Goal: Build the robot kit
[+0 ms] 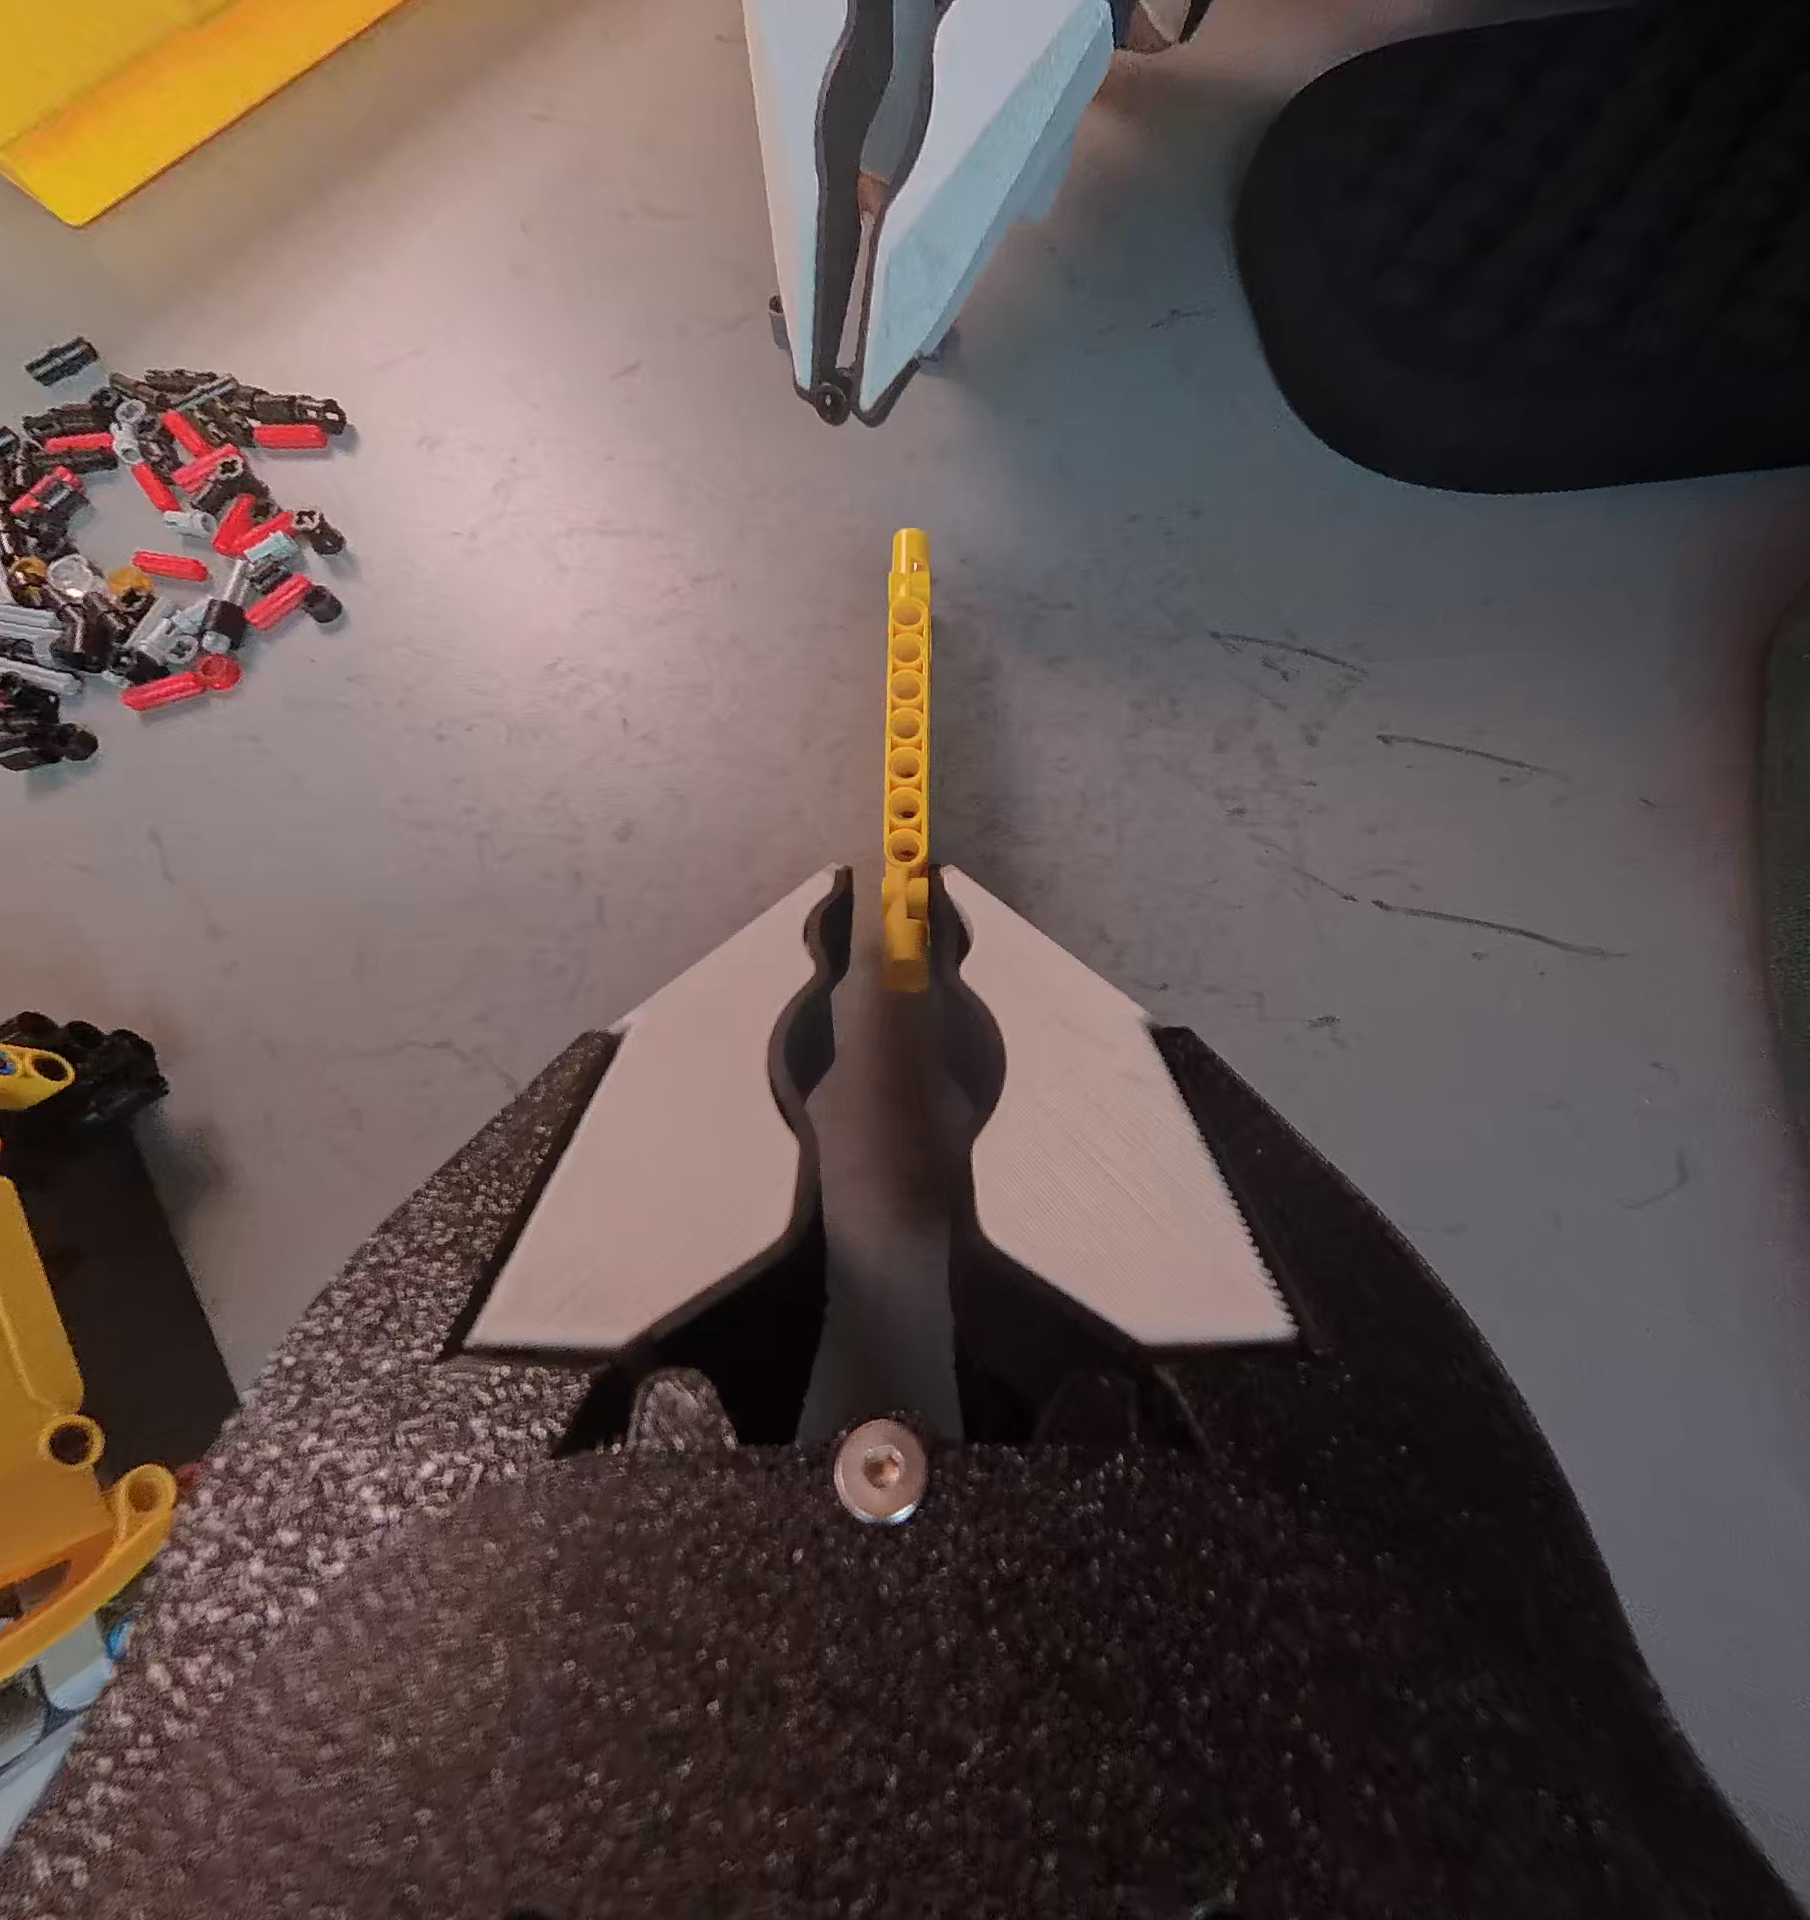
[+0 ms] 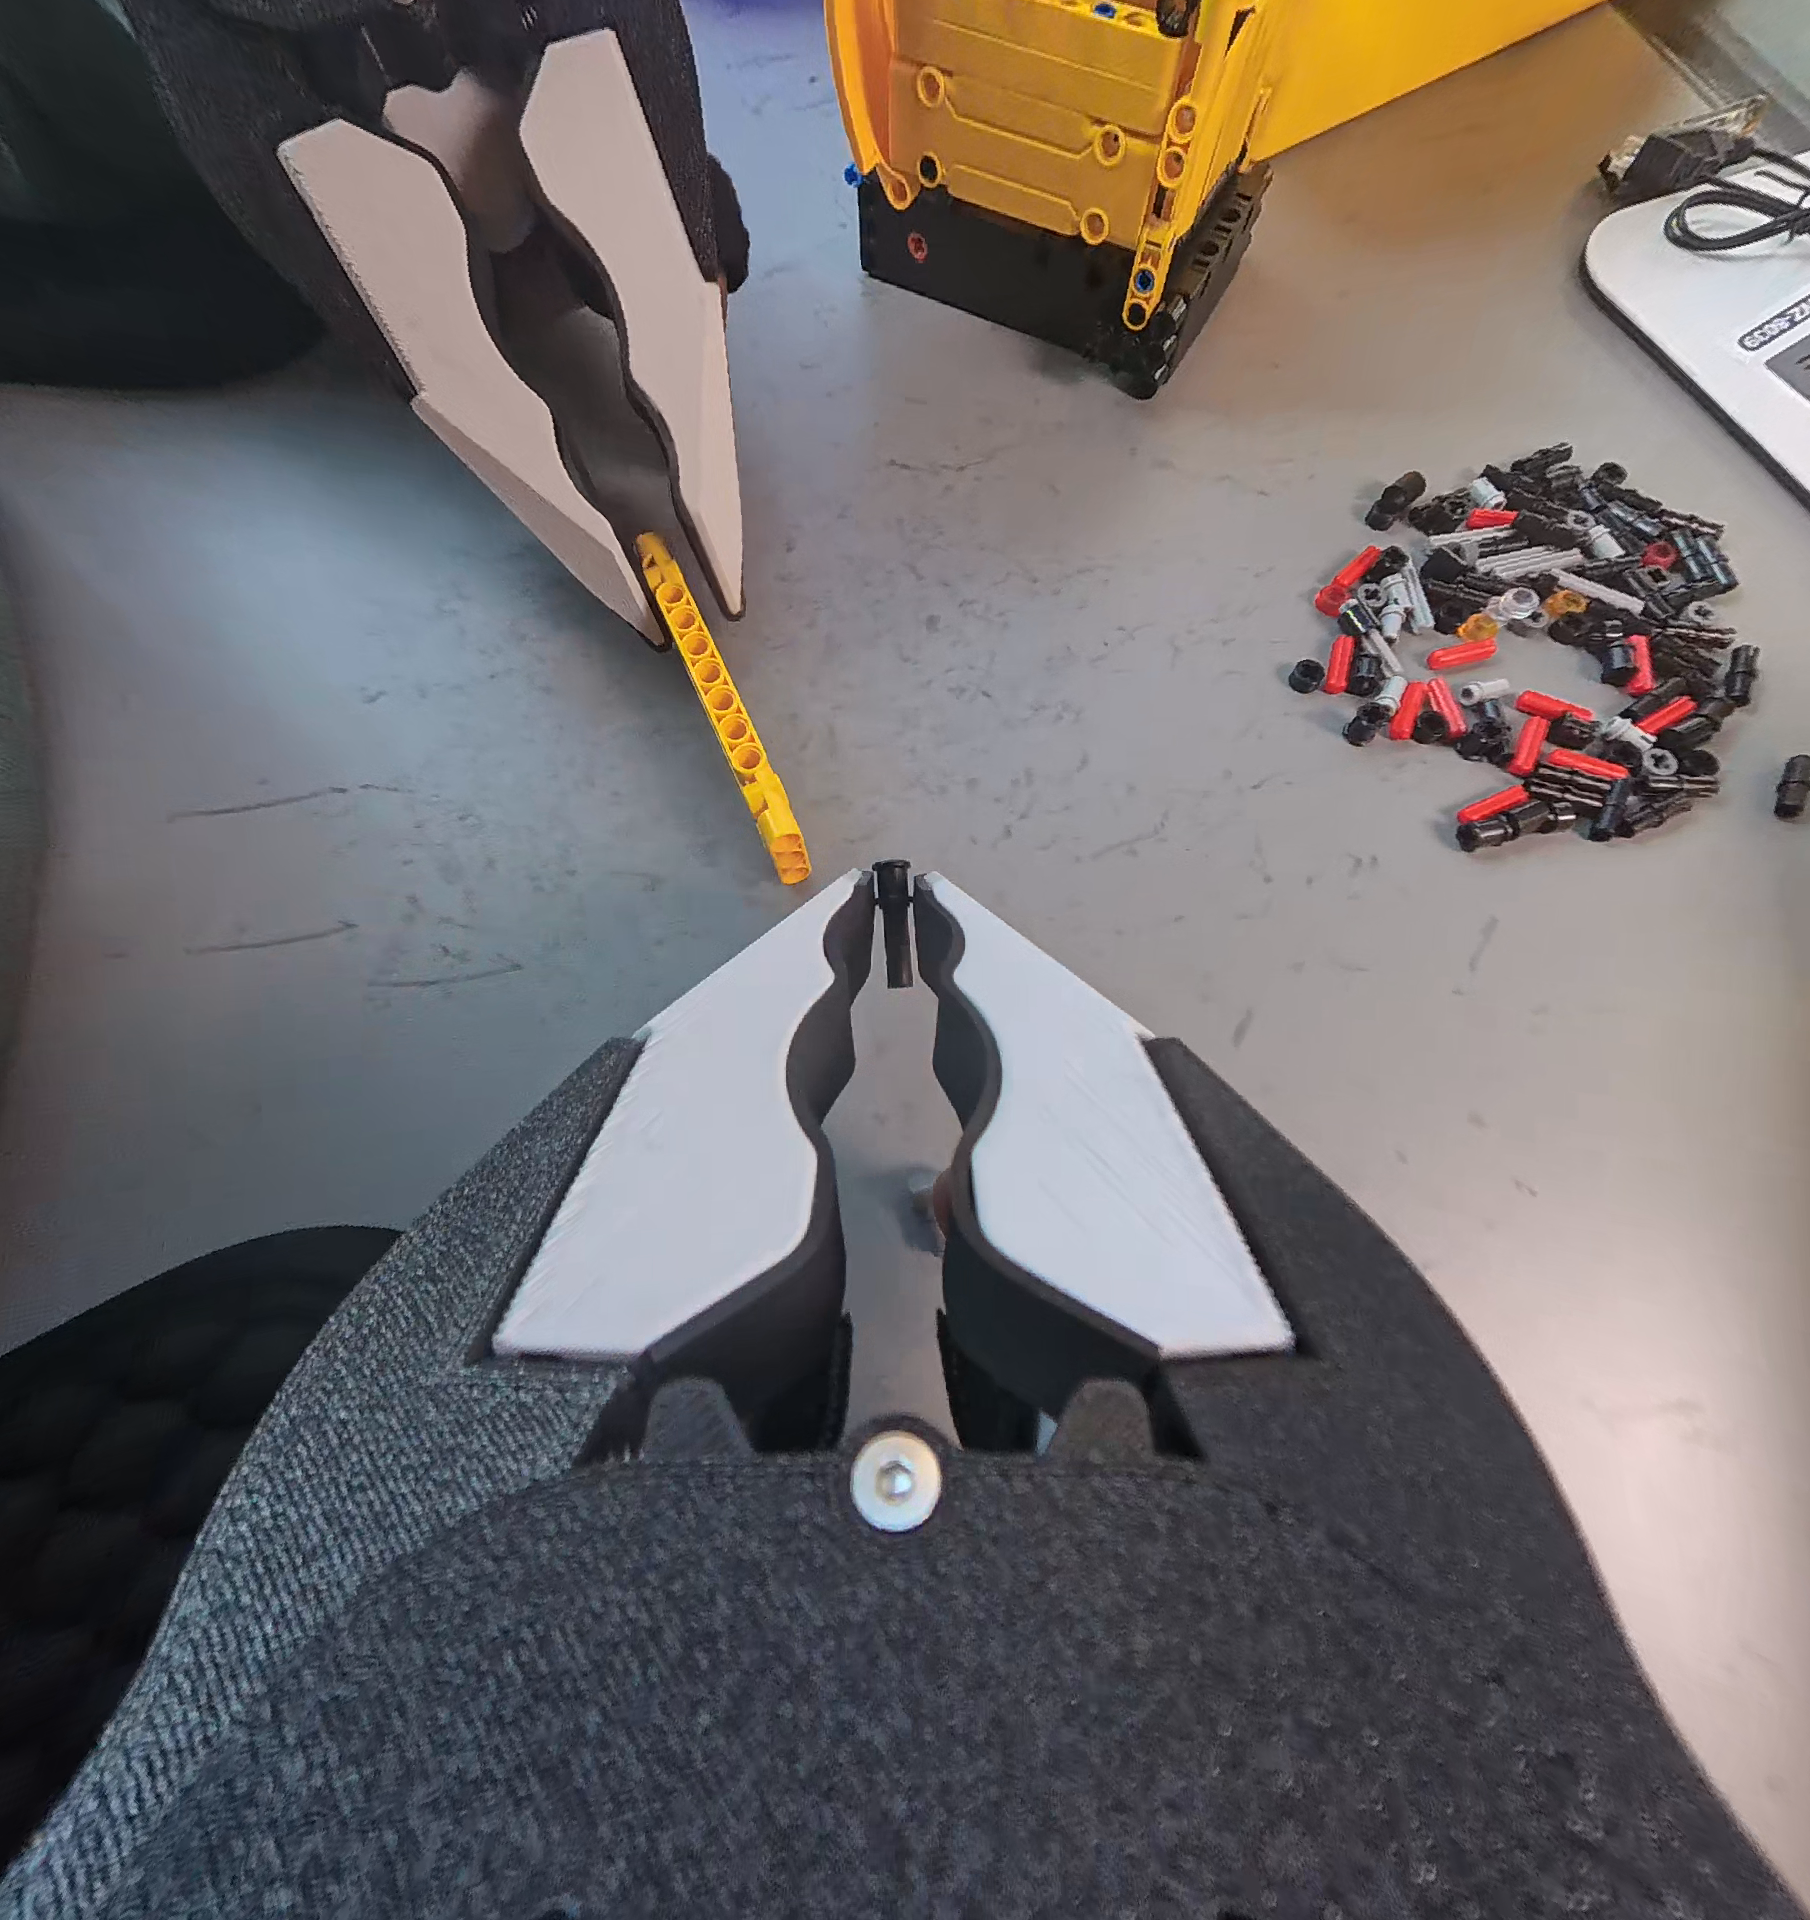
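Left tongs (image 1: 893, 883) clamped on near end of yellow holed beam (image 1: 907, 717), beam jutting forward over grey desk (image 1: 1140, 727). Right tongs (image 2: 893, 883) pinched on small black pin (image 2: 894, 925), tip near beam's free end. Heap of red, black, grey pins (image 2: 1545, 644) far right.

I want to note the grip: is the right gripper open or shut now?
Shut. The right gripper has its fingertips closed on a small black pin, which stands out between them; the left wrist view shows the same.
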Demonstrator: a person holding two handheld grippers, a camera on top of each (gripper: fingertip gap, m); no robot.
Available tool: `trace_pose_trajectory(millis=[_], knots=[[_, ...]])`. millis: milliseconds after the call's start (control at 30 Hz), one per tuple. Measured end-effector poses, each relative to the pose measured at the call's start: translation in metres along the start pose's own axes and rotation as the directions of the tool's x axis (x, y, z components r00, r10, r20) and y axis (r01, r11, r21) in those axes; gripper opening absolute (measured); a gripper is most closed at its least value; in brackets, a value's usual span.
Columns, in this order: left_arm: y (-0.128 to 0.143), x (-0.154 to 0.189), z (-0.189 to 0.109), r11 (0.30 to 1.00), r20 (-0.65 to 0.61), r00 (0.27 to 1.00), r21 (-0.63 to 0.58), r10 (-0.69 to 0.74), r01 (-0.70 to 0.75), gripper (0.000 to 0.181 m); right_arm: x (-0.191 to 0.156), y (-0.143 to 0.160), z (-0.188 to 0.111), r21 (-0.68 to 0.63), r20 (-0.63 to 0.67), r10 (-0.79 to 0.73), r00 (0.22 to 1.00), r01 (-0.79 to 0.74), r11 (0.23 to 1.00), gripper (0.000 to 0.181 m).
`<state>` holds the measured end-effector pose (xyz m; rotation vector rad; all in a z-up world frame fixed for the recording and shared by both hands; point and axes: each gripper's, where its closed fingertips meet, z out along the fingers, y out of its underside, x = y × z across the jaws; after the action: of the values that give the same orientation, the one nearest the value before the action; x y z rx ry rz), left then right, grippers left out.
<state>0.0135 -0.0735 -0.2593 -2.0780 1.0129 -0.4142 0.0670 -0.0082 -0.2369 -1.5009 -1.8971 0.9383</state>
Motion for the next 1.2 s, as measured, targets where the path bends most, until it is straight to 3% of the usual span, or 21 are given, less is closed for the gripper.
trace_pose_trajectory(millis=[633, 933, 1067, 1200], knots=[[0.0, -0.006, -0.009, 1.0, 0.022, 1.0, 0.023, 0.019, -0.02, 0.008, -0.003, 0.001, 0.003, 0.014, 0.016, 0.013, 1.0, -0.013, 1.0, 0.007], [0.0, -0.01, -0.009, 0.999, 0.038, 0.999, 0.032, 0.021, -0.022, 0.016, -0.002, -0.013, 0.003, 0.101, 0.059, 0.144, 0.988, -0.149, 0.984, 0.007], [-0.012, -0.011, -0.018, 0.994, 0.023, 1.0, 0.105, -0.018, 0.015, 0.02, -0.002, -0.023, 0.001, 0.159, 0.079, 0.171, 0.982, -0.182, 0.97, 0.007], [-0.048, -0.001, -0.029, 0.944, -0.098, 0.986, 0.287, -0.137, 0.16, 0.02, -0.007, -0.051, -0.01, 0.31, 0.145, 0.177, 0.973, -0.215, 0.926, 0.007]])
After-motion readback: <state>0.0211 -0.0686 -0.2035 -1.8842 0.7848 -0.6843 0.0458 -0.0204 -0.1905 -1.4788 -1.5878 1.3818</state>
